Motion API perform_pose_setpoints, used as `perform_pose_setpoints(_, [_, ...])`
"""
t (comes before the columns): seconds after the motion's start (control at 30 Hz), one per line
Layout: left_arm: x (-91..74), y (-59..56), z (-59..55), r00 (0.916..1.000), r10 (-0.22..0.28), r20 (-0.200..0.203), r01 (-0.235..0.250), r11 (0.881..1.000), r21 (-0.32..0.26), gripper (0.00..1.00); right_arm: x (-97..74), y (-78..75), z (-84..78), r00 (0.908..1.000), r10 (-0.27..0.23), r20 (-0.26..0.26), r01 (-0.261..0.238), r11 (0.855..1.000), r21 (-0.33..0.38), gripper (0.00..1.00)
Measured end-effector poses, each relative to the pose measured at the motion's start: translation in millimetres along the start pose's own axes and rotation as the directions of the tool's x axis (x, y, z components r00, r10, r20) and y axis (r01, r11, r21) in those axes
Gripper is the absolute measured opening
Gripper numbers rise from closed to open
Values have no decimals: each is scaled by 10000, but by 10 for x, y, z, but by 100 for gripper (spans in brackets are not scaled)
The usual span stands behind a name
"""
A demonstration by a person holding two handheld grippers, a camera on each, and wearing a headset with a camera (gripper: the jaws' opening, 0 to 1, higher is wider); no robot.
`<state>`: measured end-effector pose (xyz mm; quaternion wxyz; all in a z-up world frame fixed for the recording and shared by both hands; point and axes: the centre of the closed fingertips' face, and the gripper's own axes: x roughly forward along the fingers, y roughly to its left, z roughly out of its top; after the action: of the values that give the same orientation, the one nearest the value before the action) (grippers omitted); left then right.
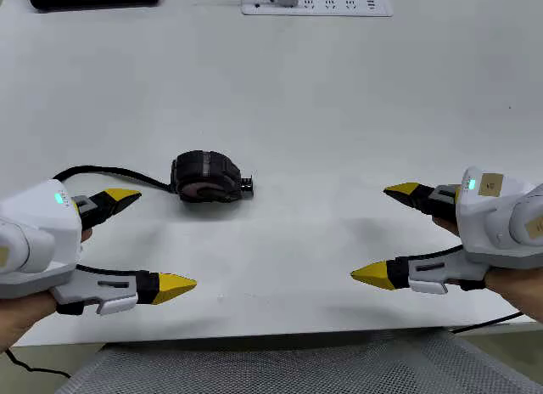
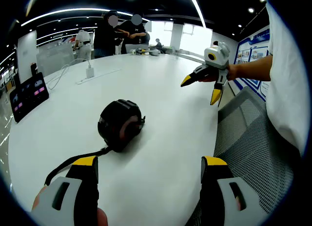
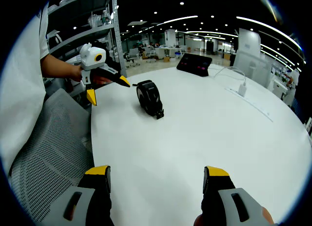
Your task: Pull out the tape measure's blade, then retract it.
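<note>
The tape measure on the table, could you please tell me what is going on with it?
A person holds a gripper in each hand above a white table. The black tape measure lies on it with its blade not yet pulled out, its strap trailing toward the left gripper, which is the nearer one. The right gripper is farther off. Both are open and neither touches the tape measure.
</note>
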<state>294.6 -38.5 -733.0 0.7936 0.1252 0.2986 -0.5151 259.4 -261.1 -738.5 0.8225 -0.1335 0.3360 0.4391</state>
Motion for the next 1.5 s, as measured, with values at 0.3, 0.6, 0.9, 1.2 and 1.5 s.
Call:
perform_pose_setpoints(0.3, [0, 5, -8, 10000, -11, -28, 11, 10000, -9, 84, 19, 14, 26, 10000, 43, 84, -42, 9999, -122, 82])
perform_pose_setpoints(0.6, [10, 24, 1, 10000, 8, 11, -8, 10000, -39, 84, 29, 1, 27, 10000, 74, 42, -74, 9999, -111, 81])
perform_pose_setpoints(0.9, [1, 43, 3, 9999, 111, 90, -110, 9999, -111, 84, 57, 3, 47, 9999, 134, 29, -133, 9997, -200, 82])
perform_pose_setpoints(1.2, [-31, 40, -16, 9997, 221, 124, -219, 9996, -183, 84, 81, 17, 84, 9998, 191, 25, -190, 9993, -310, 81])
perform_pose_setpoints(1.5, [-63, 61, -24, 9993, 359, 139, -356, 9992, -204, 84, 117, 33, 135, 9996, 291, 29, -290, 9987, -415, 82])
